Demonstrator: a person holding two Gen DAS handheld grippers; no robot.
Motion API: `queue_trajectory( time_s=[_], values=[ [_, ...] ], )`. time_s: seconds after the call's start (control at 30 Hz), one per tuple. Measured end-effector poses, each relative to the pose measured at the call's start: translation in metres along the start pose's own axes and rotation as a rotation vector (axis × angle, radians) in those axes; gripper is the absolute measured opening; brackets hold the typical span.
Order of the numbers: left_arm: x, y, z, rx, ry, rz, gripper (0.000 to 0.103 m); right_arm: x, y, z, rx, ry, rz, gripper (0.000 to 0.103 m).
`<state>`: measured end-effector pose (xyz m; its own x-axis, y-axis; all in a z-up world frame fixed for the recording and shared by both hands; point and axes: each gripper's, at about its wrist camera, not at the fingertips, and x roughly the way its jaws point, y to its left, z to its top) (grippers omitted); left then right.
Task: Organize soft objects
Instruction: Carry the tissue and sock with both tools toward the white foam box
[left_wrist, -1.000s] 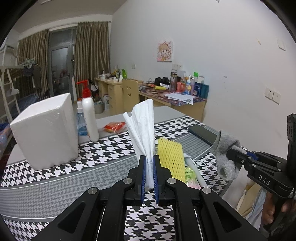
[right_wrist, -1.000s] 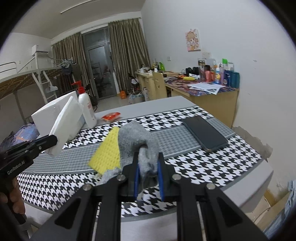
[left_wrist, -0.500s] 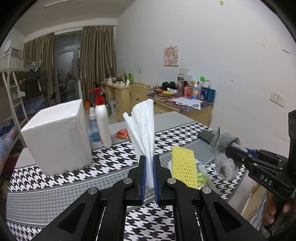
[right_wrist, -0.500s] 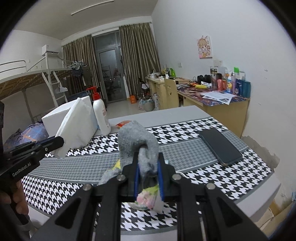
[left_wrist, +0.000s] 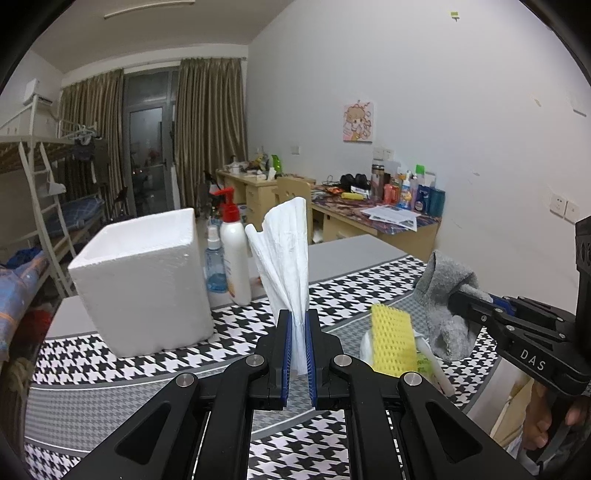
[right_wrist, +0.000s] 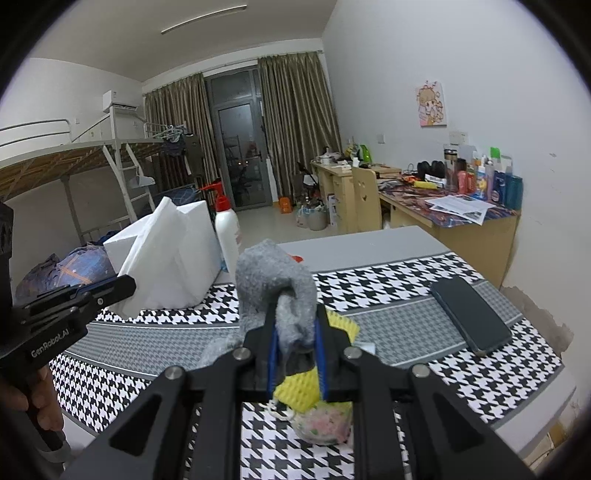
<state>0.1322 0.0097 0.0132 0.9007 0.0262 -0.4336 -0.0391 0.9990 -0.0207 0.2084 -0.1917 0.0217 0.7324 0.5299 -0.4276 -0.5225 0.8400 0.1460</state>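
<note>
We find both tools loaded and nothing yet stowed; the left gripper (left_wrist: 298, 328) has its jaws clenched on a white tissue (left_wrist: 286, 254), which stands upright out of them; the right gripper (right_wrist: 295, 332) has its jaws clamped on a grey sock (right_wrist: 275, 284), which droops over both sides of them. Both items are held clear above the houndstooth table (left_wrist: 110, 373); we judge the white foam box (left_wrist: 144, 280), at ten o'clock from the left gripper, to be the likely destination, though that is our inference only. Its interior is not visible, so we cannot say whether anything is stored in it. Still lying on the table are a yellow sponge (left_wrist: 391, 343) and a small pink-and-green soft item (right_wrist: 325, 424), close together at roughly six o'clock beneath the right gripper; these remain to be dealt with.

The right wrist view alone shows a dark phone (right_wrist: 471, 314) at three o'clock on the table, and the pink-and-green item clearly; the left wrist view alone shows a small blue spray bottle (left_wrist: 216, 266) just beside the white pump bottle (left_wrist: 234, 258), and the sock from the side.
</note>
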Motion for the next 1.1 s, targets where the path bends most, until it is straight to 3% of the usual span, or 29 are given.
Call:
queue_trajectory(
  time_s=[0.6, 1.1],
  values=[
    [-0.02, 0.037, 0.007, -0.011, -0.046, 0.071, 0.008, 0.014, 0.036, 0.017, -0.044, -0.019, 0.059, 0.021],
    [-0.028, 0.06, 0.015, -0.022, -0.08, 0.088, 0.008, 0.023, 0.061, 0.028, -0.079, -0.029, 0.1, 0.021]
  ],
)
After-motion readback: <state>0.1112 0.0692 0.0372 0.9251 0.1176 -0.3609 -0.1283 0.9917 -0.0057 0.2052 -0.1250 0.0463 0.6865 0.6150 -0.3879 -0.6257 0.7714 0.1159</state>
